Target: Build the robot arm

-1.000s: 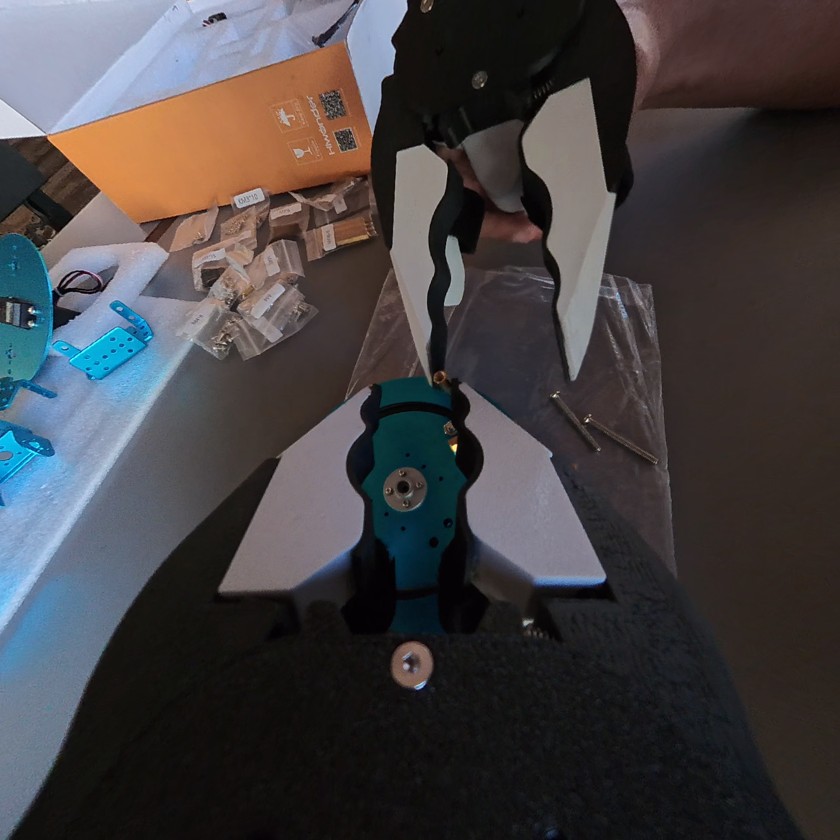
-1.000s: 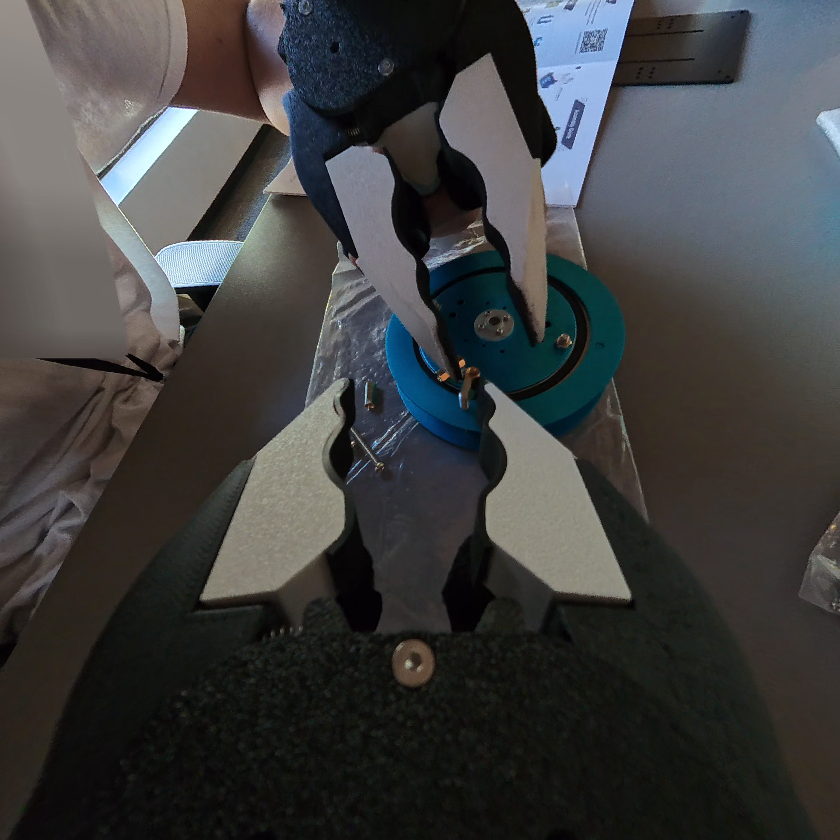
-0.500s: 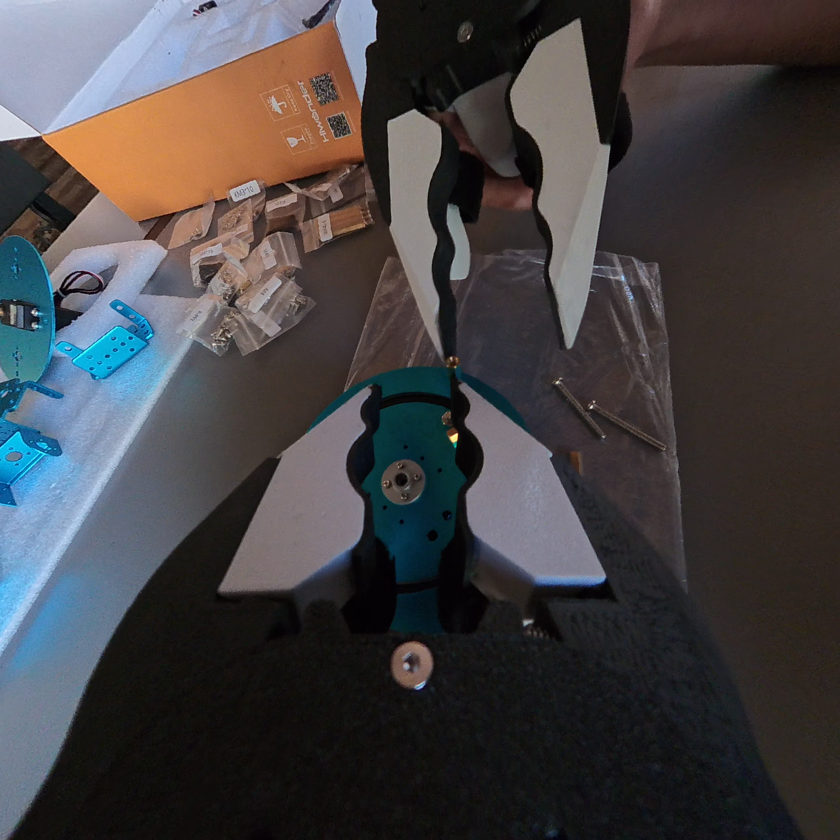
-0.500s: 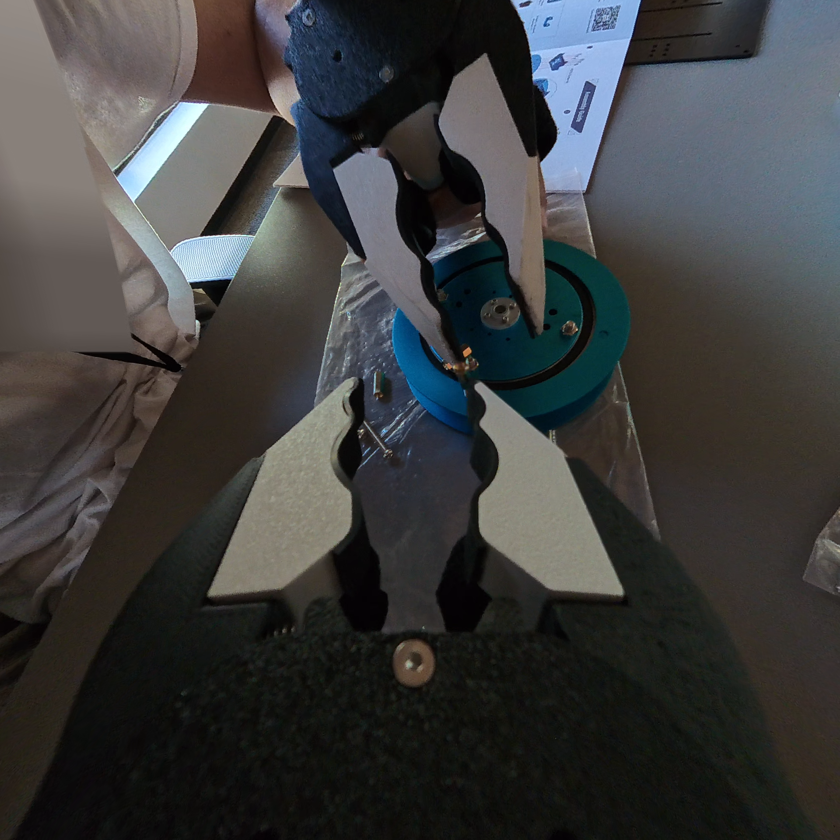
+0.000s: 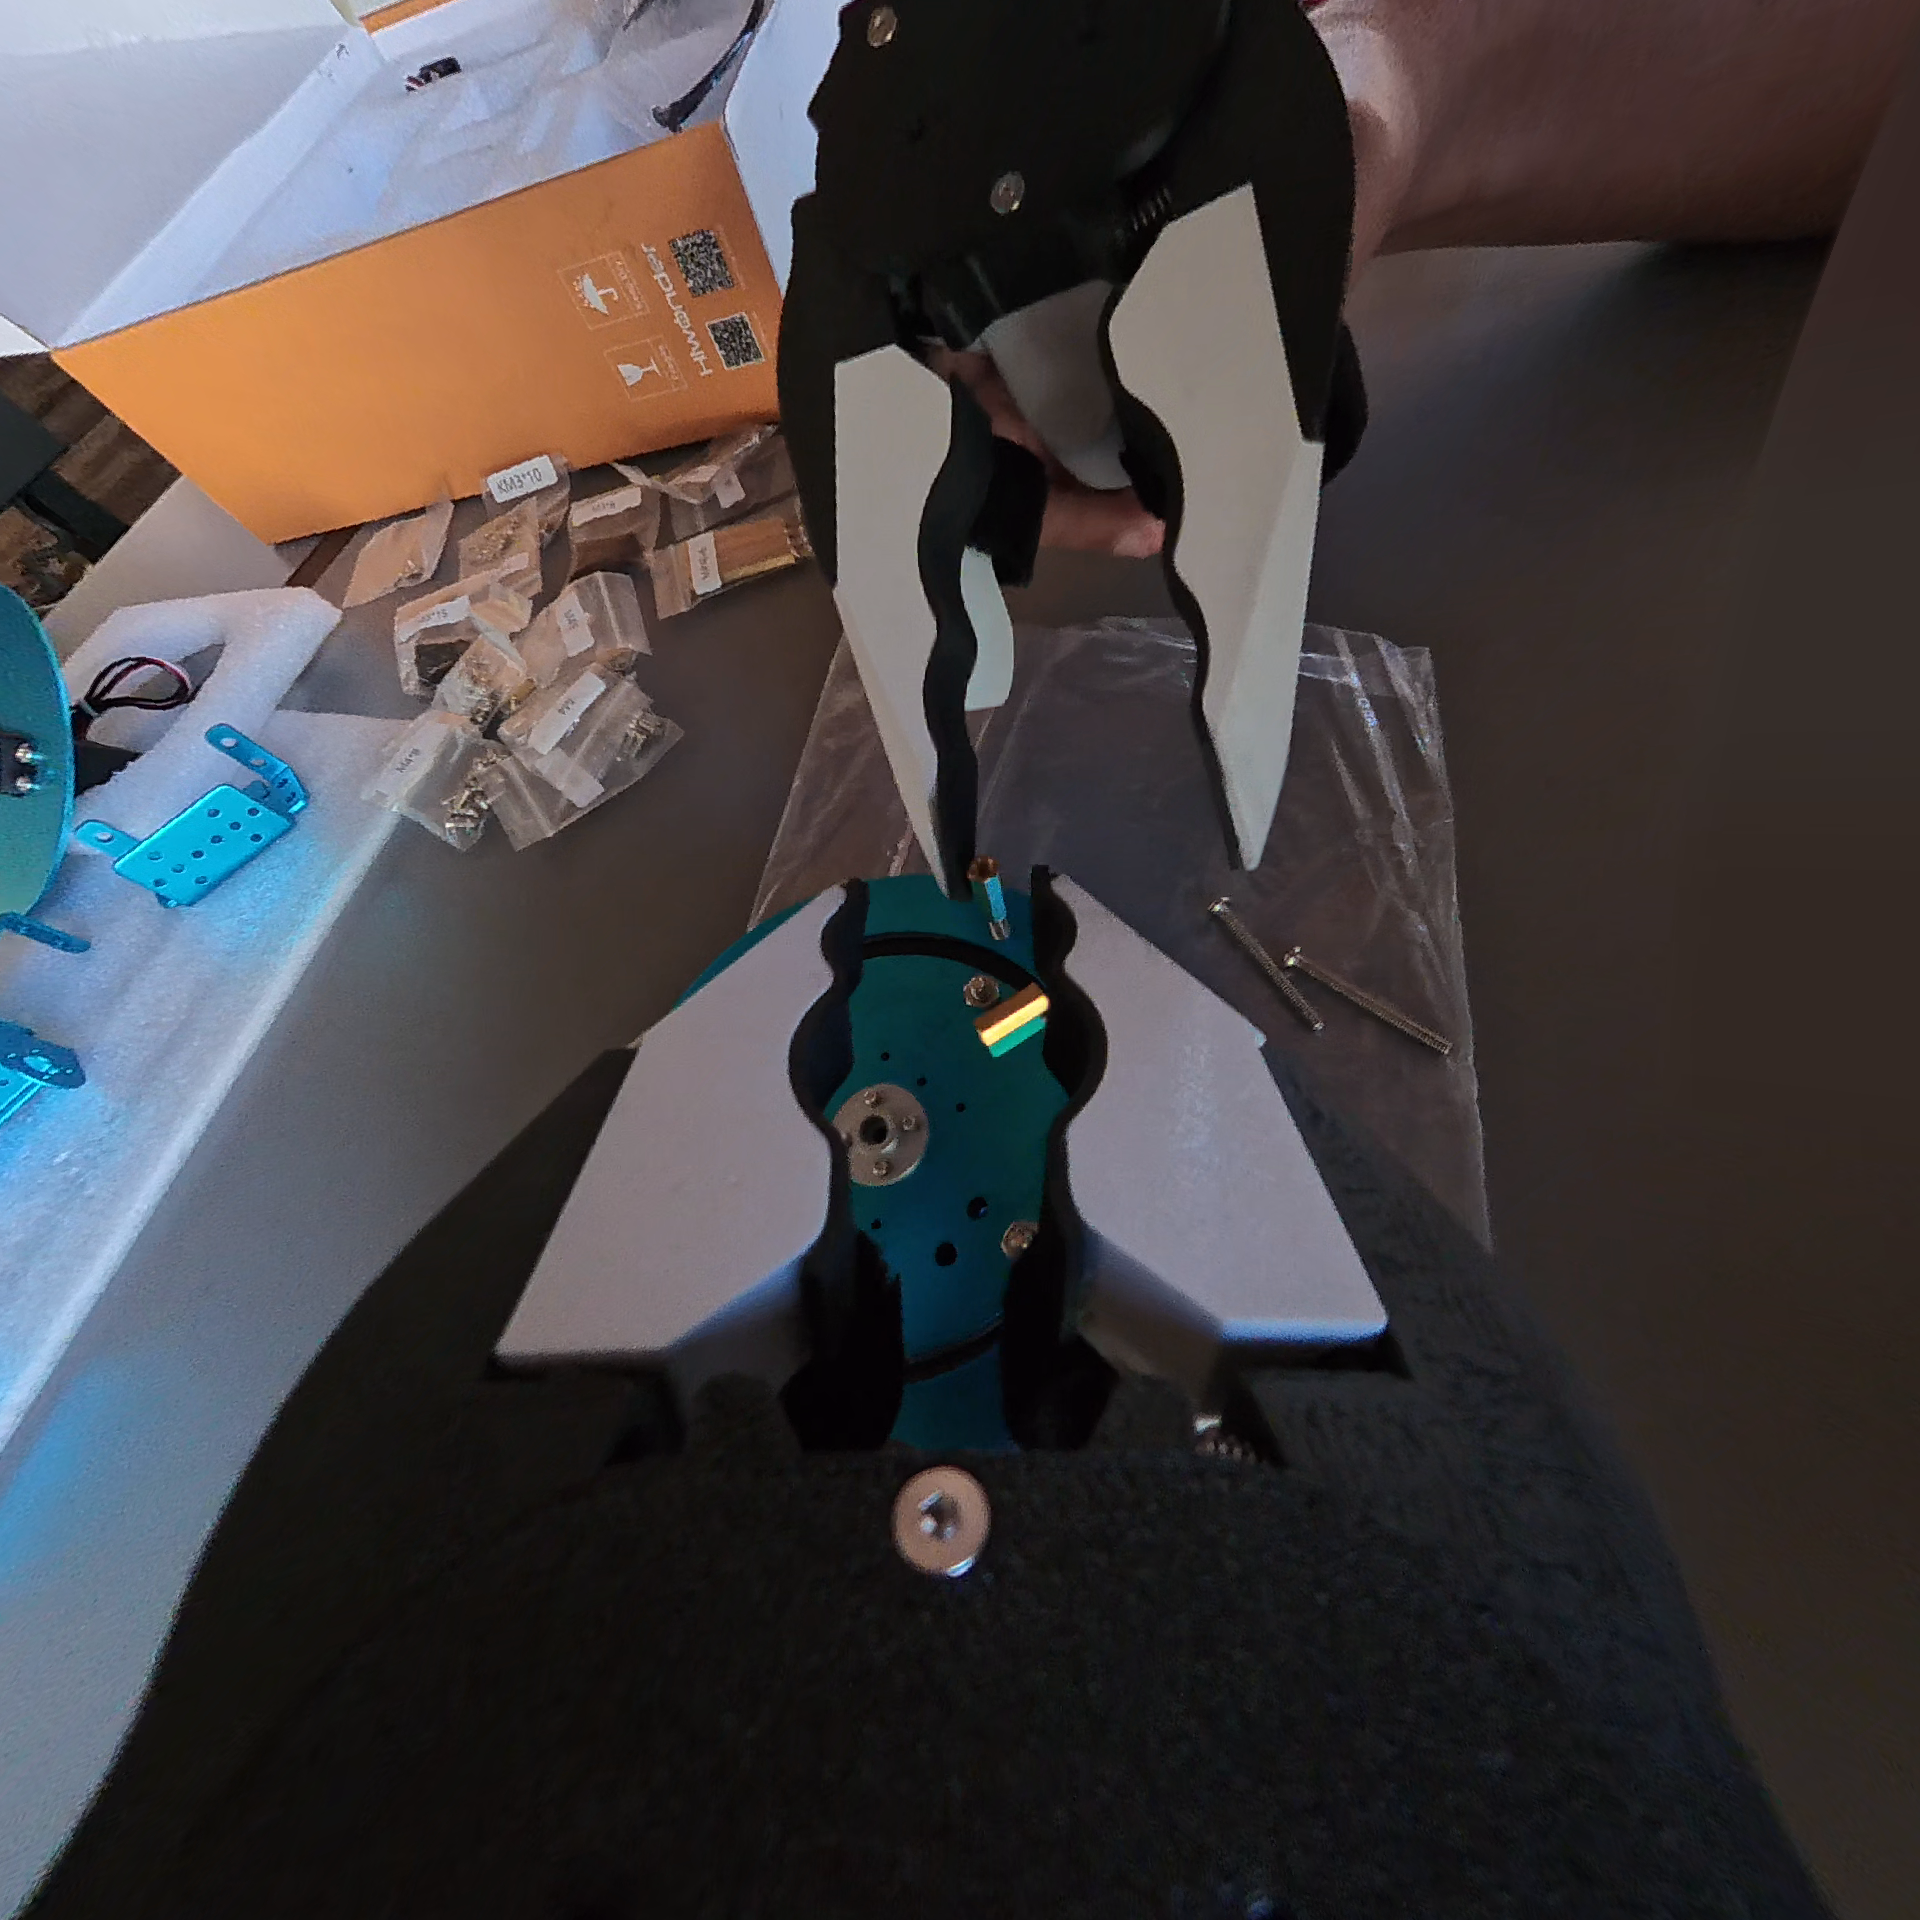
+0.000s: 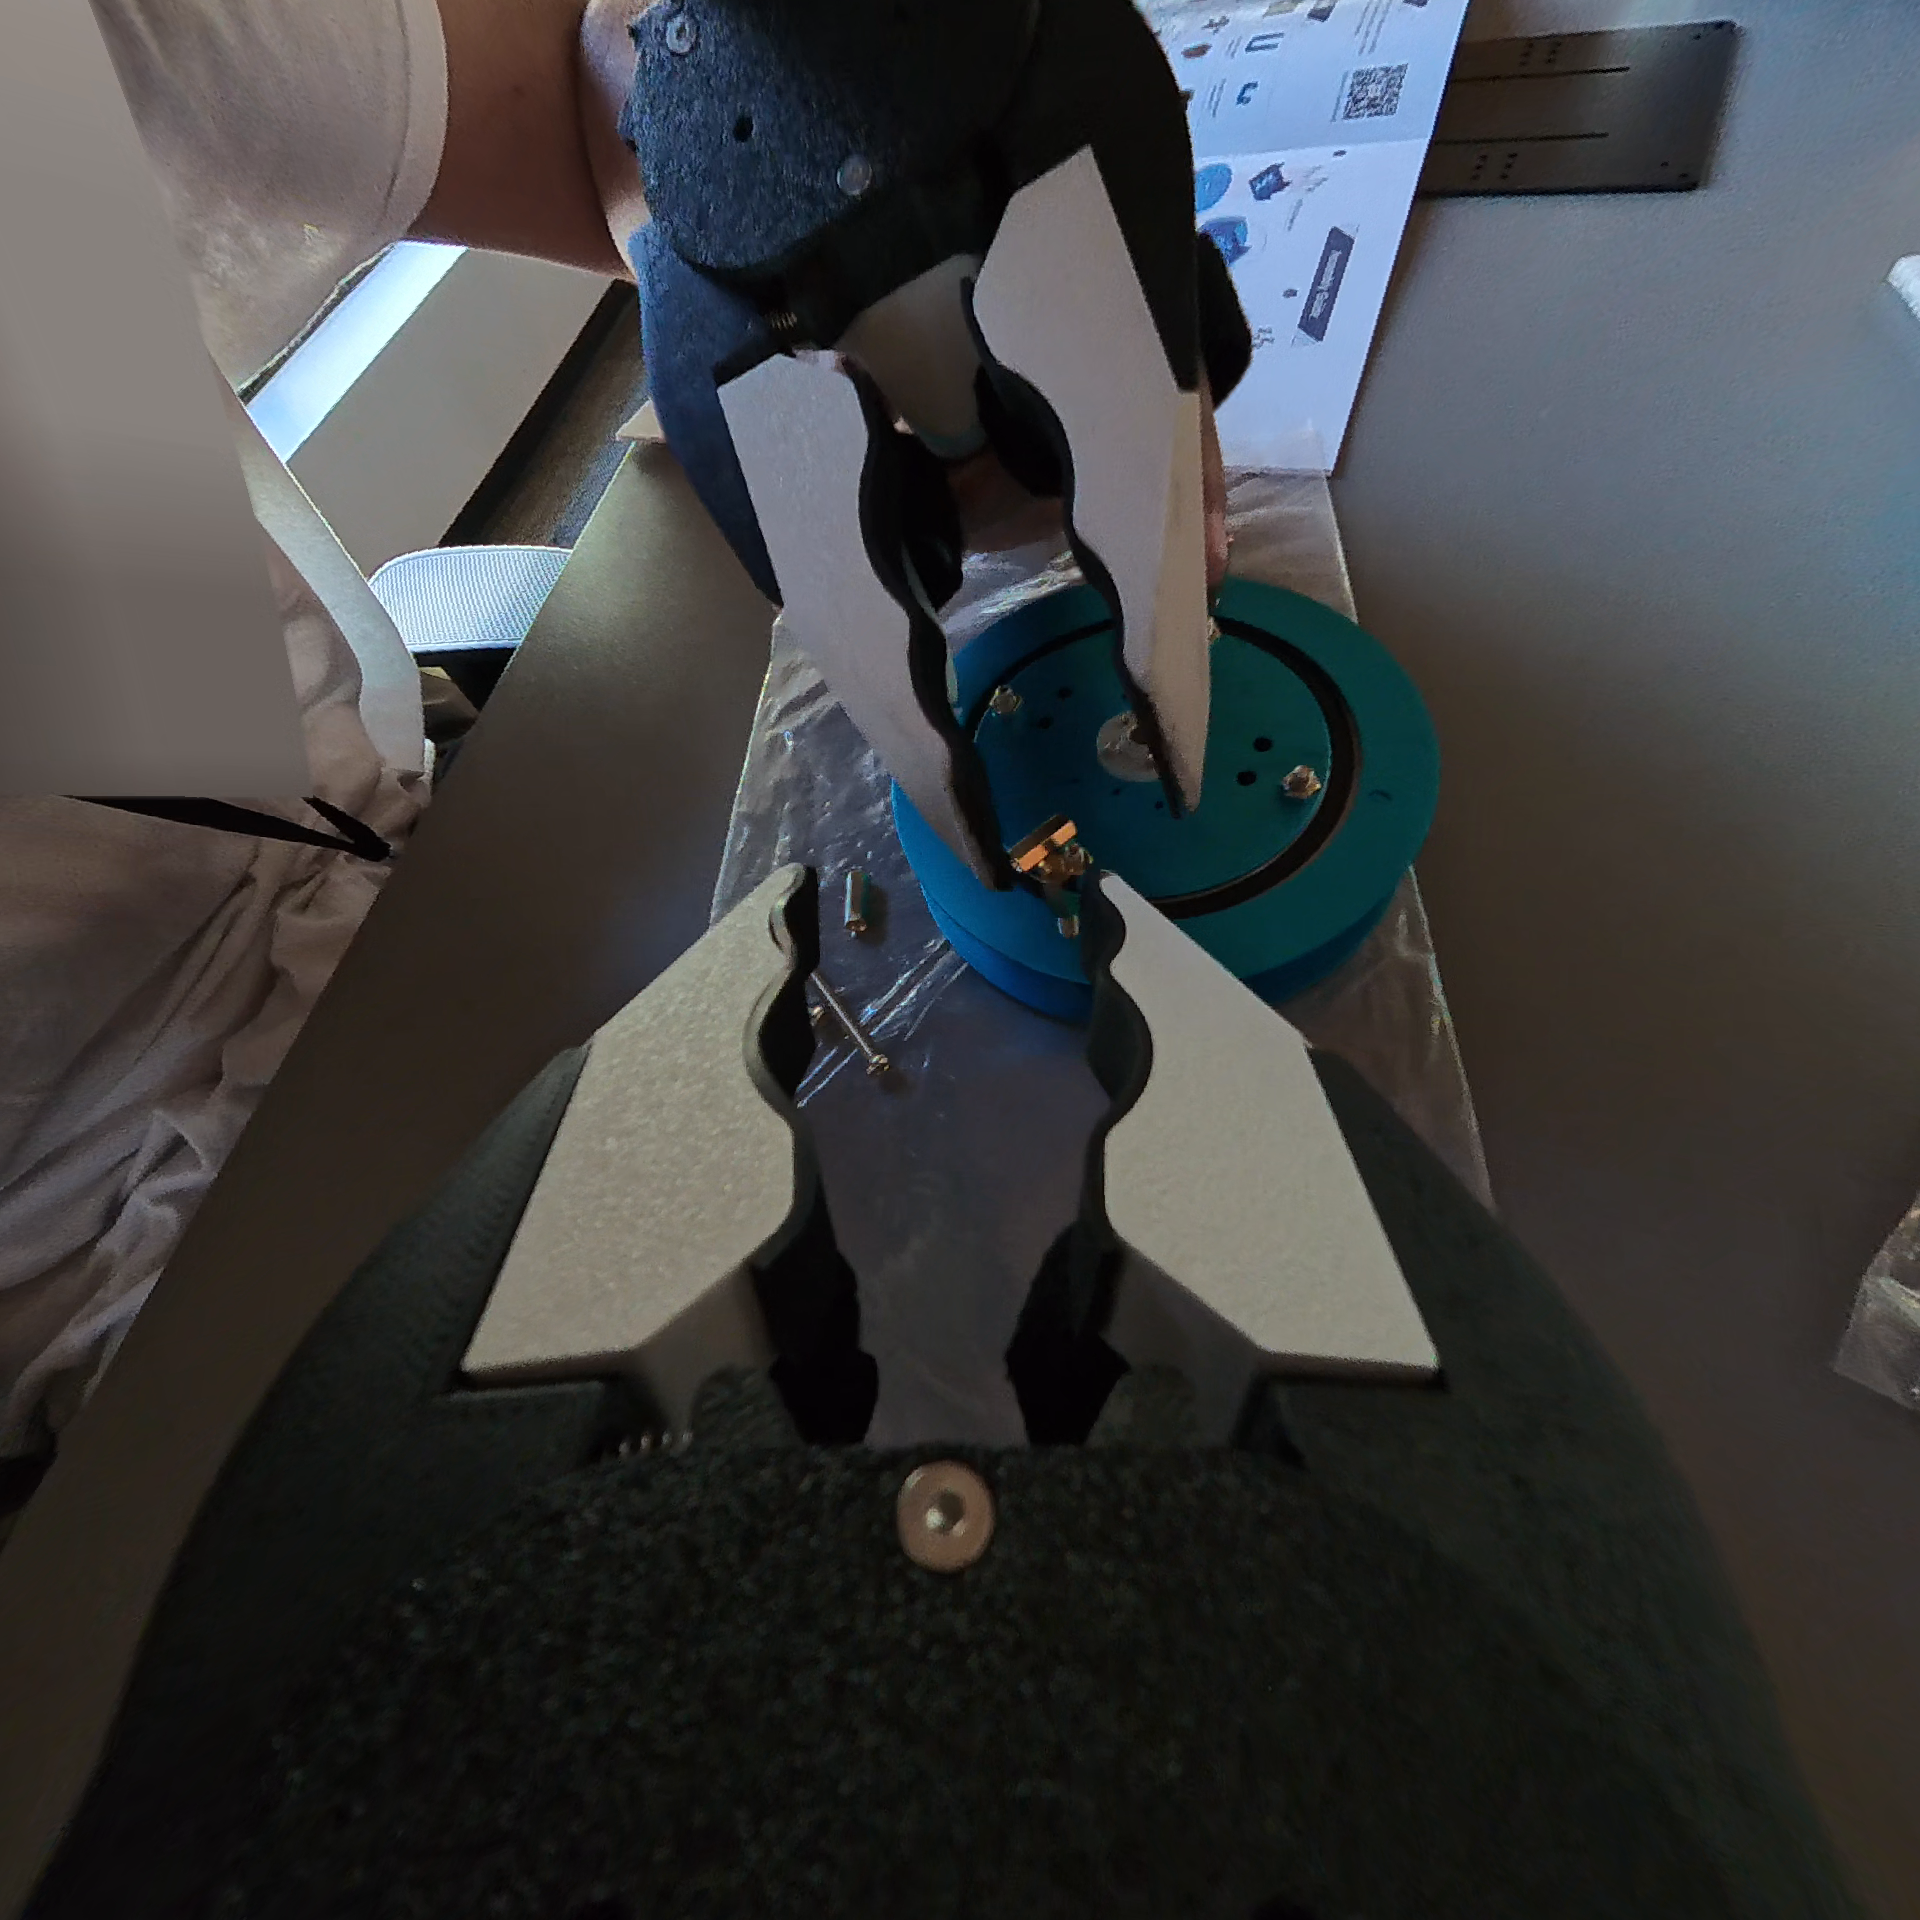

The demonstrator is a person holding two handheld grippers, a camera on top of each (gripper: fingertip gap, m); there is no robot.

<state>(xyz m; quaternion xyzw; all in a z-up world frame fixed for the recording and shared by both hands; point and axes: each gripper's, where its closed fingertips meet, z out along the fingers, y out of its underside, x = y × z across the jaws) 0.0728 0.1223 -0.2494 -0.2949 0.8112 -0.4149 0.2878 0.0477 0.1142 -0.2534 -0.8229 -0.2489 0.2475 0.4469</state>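
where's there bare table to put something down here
Free: the dark table right of the plastic sheet in the left wrist view, beyond the two long screws. Crowded: the sheet around the blue disc, and the patch of small parts bags before the orange box.

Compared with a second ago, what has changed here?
The left tool opened and let go of the brass standoff, which now lies on its side on the blue disc. The right tool stayed open, one fingertip beside the upright standoff. The disc, screws and plastic sheet are unmoved.
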